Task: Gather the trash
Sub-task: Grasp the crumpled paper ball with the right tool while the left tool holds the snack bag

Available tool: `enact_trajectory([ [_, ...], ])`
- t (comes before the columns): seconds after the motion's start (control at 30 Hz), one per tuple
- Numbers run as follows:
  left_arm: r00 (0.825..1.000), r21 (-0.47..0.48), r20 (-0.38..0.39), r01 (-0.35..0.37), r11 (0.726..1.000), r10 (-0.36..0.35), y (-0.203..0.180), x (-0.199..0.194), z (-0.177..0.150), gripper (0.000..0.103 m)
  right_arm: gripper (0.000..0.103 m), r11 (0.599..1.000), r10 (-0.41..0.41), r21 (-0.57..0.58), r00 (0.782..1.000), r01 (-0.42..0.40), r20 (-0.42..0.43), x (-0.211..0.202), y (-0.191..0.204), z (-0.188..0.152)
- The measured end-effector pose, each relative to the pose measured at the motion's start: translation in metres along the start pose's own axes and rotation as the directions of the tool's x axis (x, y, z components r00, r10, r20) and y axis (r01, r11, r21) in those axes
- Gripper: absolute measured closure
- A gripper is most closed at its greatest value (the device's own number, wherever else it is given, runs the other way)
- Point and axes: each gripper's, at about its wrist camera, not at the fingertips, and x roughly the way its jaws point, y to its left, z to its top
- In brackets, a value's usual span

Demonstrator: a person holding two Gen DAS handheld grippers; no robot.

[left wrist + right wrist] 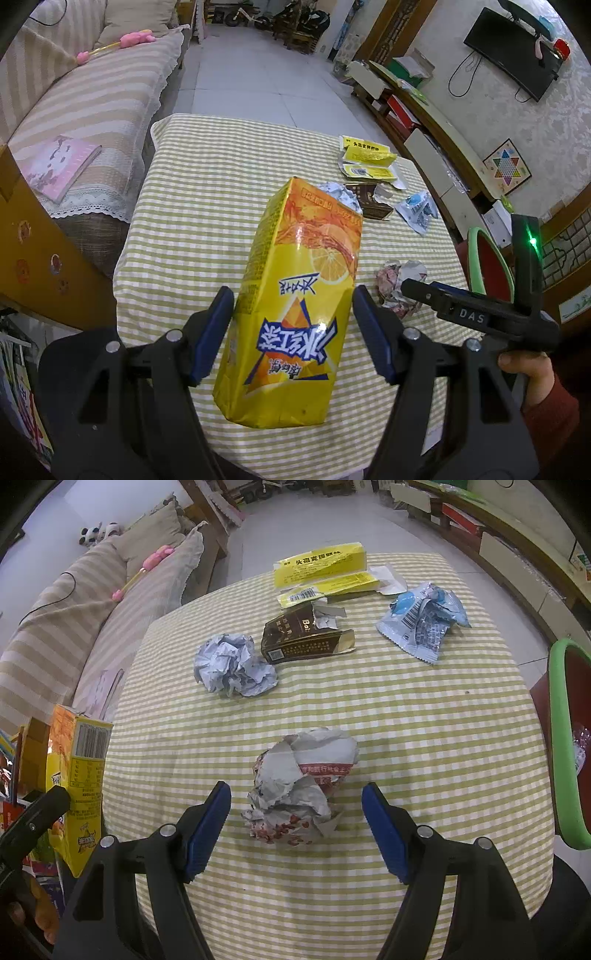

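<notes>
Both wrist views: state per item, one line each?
Left claw: closed on carton, which is lifted off the table.
Right claw: open, straddling the newspaper ball.
Yellow iced-tea carton: held, tilted.
Crumpled red-and-grey newspaper ball: on cloth.
Brown cardboard box: torn open.
Blue plastic wrapper: crumpled.
Green-rimmed bin: beside table.

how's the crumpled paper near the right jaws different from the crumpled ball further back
The near crumpled paper is grey with red print and Chinese characters; the far crumpled ball is pale bluish-white with no print that I can read. The near one sits between the open jaws of the right gripper; the far one lies beside the brown box, away from the jaws. Both rest on the checked tablecloth, neither gripped.
</notes>
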Motion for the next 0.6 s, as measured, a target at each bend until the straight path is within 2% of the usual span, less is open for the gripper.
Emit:
enact_trajectory([
  [0.6, 1.0, 0.005, -0.016, 0.0, 1.0, 0.0, -0.0035, -0.0005, -0.0037, 0.039, 0.032, 1.0, 0.006, 0.018, 1.0, -0.006, -0.002, 0.0007, -0.0013, -0.0001],
])
